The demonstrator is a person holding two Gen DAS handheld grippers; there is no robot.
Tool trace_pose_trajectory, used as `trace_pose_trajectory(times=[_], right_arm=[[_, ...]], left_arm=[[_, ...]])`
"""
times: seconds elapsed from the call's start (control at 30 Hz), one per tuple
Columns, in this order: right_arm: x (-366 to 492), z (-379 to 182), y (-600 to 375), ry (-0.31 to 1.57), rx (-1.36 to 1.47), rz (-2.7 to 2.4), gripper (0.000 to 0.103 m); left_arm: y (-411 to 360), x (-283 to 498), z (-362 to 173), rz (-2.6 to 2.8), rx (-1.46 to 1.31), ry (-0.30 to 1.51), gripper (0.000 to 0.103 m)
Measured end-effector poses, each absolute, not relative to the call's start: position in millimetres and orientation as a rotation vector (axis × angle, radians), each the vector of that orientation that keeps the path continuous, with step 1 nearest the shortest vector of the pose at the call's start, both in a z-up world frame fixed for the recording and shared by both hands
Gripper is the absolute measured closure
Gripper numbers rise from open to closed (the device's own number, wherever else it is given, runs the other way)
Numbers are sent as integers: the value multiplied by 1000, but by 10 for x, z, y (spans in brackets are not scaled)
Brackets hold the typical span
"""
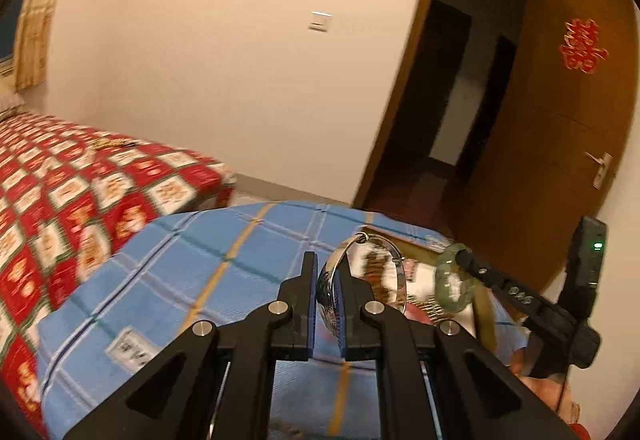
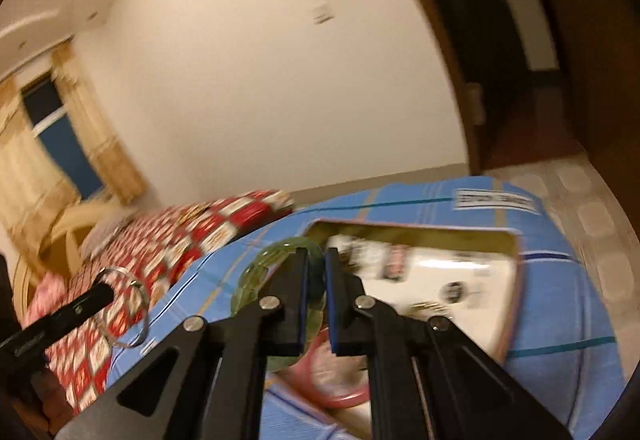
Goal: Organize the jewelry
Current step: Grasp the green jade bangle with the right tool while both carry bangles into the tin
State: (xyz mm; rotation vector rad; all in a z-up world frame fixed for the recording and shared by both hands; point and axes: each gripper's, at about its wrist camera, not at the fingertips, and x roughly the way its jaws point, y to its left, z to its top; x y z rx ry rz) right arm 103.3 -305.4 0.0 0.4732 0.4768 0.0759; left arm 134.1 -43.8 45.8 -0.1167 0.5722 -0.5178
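Note:
My left gripper point(image 1: 327, 272) is shut on a silver bangle point(image 1: 396, 272), held upright above the blue checked cloth point(image 1: 208, 260). My right gripper point(image 2: 316, 260) is shut on a green jade bangle point(image 2: 256, 276). In the left wrist view the jade bangle point(image 1: 448, 280) hangs on the right gripper's fingers point(image 1: 500, 280) to the right of the silver one. In the right wrist view the silver bangle point(image 2: 132, 304) shows at the left on the left gripper's fingers point(image 2: 80, 304). An open box point(image 2: 432, 272) with a white printed lining lies under both grippers. The view is blurred.
A bed with a red and white patterned cover point(image 1: 60, 192) lies at the left. A pink round thing point(image 2: 340, 380) sits on the cloth near the box. An open wooden door point(image 1: 560, 120) with a red paper character stands at the right.

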Motion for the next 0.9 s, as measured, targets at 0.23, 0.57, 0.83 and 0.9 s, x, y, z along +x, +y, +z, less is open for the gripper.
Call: trace_pose_trajectory(times=[0.23,0.57,0.83,0.9], right_arm=[[1106,-139,-3354,555,490,-25,92],[1177,-219,-3336,605,429,-71,87],[1073,-139,-3411,516,501,-56,28],[1057,-109,-3394,497,489,-56,28]], left_arm=[[-1042,1540,255,-630,-138,661,97],[-1569,1648,-166,-598,-8,752,96],[-1481,1644,-212,-556,-63,760,33],[-1441,1623,-163,-549,-67,753,32]])
